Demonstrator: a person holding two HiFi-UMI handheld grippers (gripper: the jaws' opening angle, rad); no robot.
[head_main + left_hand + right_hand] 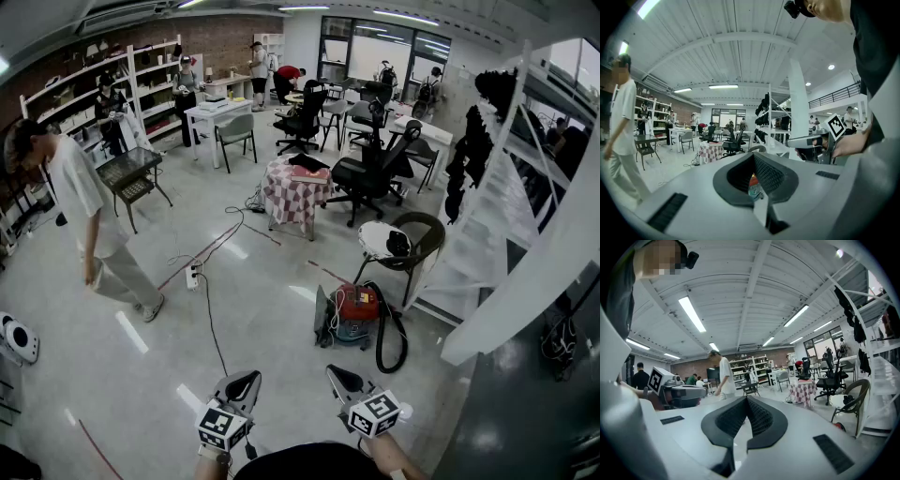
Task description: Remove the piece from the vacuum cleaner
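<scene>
**A:** Item one, the task's thing?
**B:** Vacuum cleaner [356,307]: red body on a dark base. It stands on the floor [262,309], just in front of a brown round-backed chair [417,246]. A black hose [386,345] joins the body and lies looped on the floor at its right side. Any brand lettering on it is too small to read.

**A:** Item two, the grippers?
**B:** Left gripper [240,382]: jaws closed together, with nothing between them. Right gripper [341,379]: likewise closed and empty. Both are held in the air side by side at the bottom of the head view. They point toward the vacuum cleaner and are well apart from it.

**A:** Markings?
**B:** Left marker cube [222,427] and right marker cube [374,413] both bear black-and-white square code patterns. These carry no words.

**A:** Surroundings?
**B:**
- A person [89,211] in a white T-shirt, walking at the left.
- A small table [292,195] under a red-and-white check cloth, beyond the vacuum cleaner.
- A black office chair [370,173] just beside that table.
- A white power strip [192,276] on the floor, with a dark cable trailing from it.
</scene>
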